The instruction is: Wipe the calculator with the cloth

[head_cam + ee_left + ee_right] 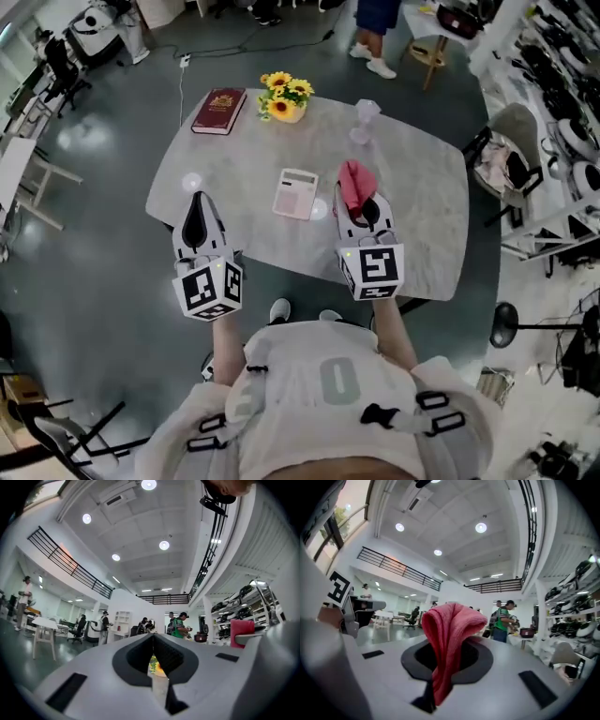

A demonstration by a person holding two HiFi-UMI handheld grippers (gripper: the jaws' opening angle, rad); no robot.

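The left gripper (197,202), jaws pressed together and empty, and the right gripper (364,208), clamped on a bunched pink-red cloth (354,181), hang over the near side of the pale marbled rounded table (422,216). Between them, slightly farther off, the flat white-pink calculator (296,193) lies near the cloth but apart from it. Beyond stand a clear glass (366,120), yellow sunflowers (284,97) and a dark red hardback book (218,111).

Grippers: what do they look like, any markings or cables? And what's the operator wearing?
The left gripper and right gripper match: pale grey tapered shells, black padded jaw faces. Each carries a white marker cube with black square patterns. No cables show. The person wears a cream top with a grey 0 and black-buckled straps.
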